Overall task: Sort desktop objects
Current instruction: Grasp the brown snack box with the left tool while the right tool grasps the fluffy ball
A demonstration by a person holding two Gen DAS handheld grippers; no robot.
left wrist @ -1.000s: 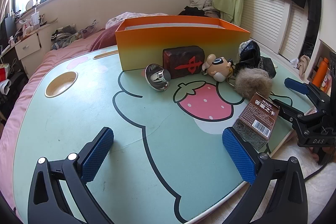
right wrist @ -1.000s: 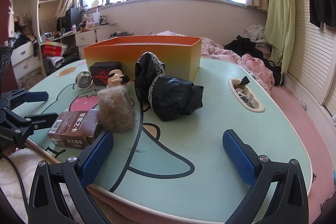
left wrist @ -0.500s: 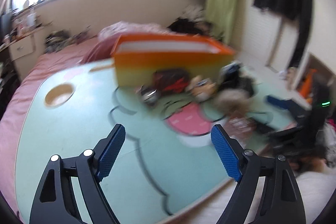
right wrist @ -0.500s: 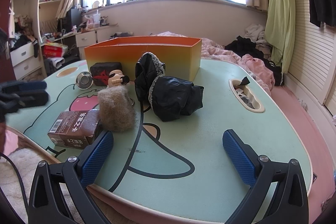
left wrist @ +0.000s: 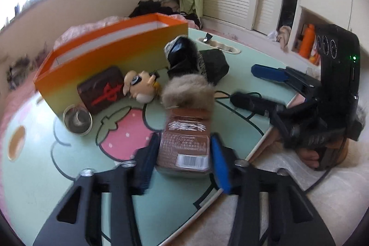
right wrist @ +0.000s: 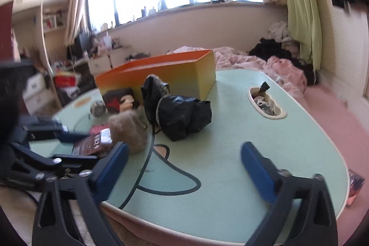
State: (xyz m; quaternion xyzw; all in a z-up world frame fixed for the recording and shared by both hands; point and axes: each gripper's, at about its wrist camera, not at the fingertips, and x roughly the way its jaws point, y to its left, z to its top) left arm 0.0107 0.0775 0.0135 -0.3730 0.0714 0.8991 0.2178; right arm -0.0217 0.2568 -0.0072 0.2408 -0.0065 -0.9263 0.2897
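Blur hides whether left claw [left wrist: 182, 165] grips brown packet [left wrist: 184, 142].

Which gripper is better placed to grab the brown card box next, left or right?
Left. The left gripper already straddles the brown card box, a finger on each side, though not clearly clamped. The right gripper hangs open over bare table, aimed away from the box.

green curtain [right wrist: 302, 6], pink bedding [right wrist: 265, 63], orange bottle [left wrist: 306, 40]
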